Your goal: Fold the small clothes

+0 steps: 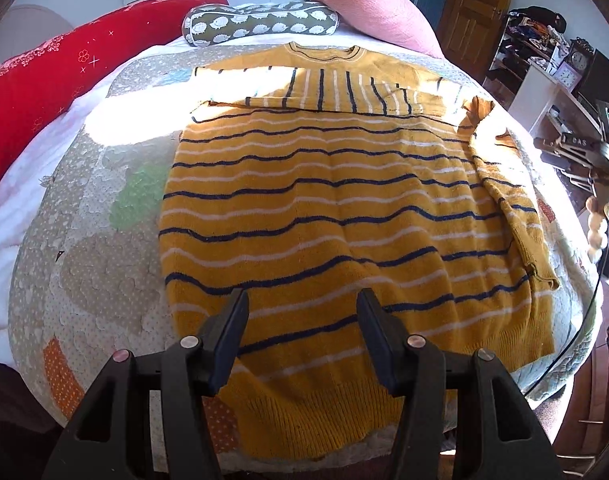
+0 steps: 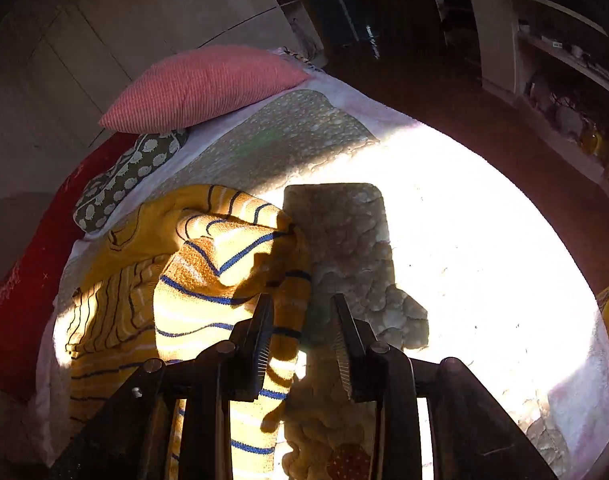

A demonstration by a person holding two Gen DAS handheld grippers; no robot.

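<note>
A yellow sweater [image 1: 324, 200] with navy and white stripes lies flat on the quilted bed [image 1: 88, 240], neck at the far end. One sleeve is folded across the chest [image 1: 324, 88]. The other sleeve [image 1: 504, 200] lies loose along the sweater's right side. My left gripper [image 1: 302, 308] hovers open above the hem with nothing between its fingers. My right gripper [image 2: 302, 312] stands open over the bed's sunlit part, and the rumpled sleeve [image 2: 224, 256] lies under and beside its left finger, not pinched. In the left wrist view the right gripper [image 1: 552, 152] shows at the bed's right edge, in a person's hand.
A pink pillow [image 1: 360, 4], a grey patterned bolster [image 1: 260, 24] and a red blanket [image 1: 44, 80] line the bed's far and left sides. A wooden door [image 1: 472, 12] and cluttered shelves [image 1: 544, 48] stand to the right. Bright sun glares on the quilt [image 2: 484, 260].
</note>
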